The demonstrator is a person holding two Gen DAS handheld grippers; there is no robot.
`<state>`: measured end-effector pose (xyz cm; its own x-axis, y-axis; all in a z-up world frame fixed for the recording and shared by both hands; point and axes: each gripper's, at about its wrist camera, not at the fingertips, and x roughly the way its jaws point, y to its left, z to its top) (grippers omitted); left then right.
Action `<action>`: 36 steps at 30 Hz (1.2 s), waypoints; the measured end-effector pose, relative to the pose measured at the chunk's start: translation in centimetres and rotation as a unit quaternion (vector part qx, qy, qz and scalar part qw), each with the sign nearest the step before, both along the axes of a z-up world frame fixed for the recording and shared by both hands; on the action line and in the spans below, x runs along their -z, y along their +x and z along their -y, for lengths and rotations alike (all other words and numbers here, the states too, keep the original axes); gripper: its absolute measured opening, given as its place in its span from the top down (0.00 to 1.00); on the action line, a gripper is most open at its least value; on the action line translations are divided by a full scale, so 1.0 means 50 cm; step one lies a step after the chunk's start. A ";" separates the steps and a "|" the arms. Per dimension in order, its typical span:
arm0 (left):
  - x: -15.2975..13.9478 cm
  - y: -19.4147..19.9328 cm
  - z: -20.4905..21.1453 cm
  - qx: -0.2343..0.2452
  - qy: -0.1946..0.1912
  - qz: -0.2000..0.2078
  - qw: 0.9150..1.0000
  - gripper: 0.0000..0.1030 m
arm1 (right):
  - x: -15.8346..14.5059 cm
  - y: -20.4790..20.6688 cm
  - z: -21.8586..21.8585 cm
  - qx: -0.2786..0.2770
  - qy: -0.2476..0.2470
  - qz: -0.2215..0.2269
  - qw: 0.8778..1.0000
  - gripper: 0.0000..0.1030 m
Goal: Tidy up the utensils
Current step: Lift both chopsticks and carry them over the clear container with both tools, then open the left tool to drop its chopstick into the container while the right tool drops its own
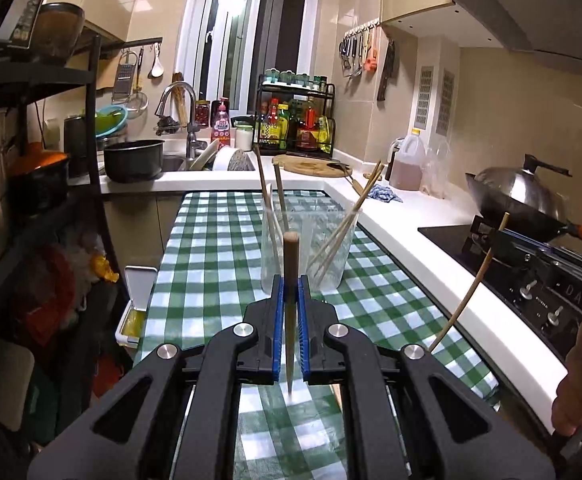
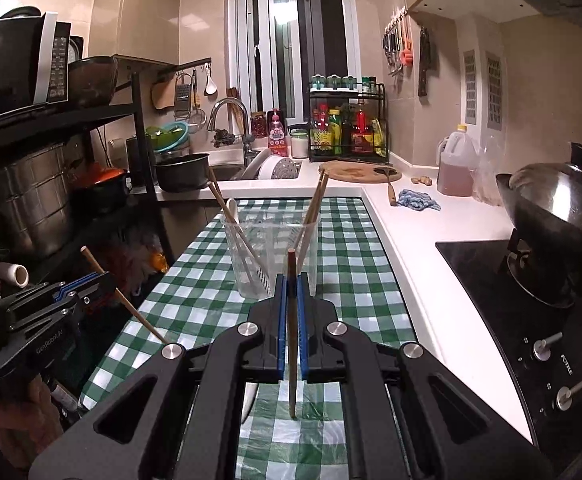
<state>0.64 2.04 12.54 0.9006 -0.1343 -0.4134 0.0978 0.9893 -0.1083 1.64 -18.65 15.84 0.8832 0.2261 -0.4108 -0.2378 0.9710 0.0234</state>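
Note:
A clear plastic cup (image 1: 305, 250) stands on the green checked tablecloth (image 1: 211, 248) and holds several chopsticks and a white spoon. My left gripper (image 1: 291, 280) is shut on a brown chopstick (image 1: 290, 300), held upright just in front of the cup. My right gripper (image 2: 291, 280) is shut on another chopstick (image 2: 292, 340), also upright in front of the cup (image 2: 271, 252). The right gripper's chopstick (image 1: 471, 280) shows at the right of the left wrist view. The left gripper (image 2: 87, 292) shows at the left of the right wrist view.
A white counter (image 1: 411, 232) runs along the right with a stove (image 1: 531, 280) and wok (image 1: 515, 192). A sink (image 1: 179, 160), pot and condiment rack (image 1: 295, 120) are behind. A black shelf (image 1: 31, 160) stands at left. A white spoon (image 2: 249, 400) lies under the right gripper.

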 end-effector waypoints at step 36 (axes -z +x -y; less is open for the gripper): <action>-0.295 0.298 -0.025 0.072 -0.040 -0.007 0.997 0.94 | -0.280 0.287 -0.047 -0.055 0.032 0.048 0.997 0.95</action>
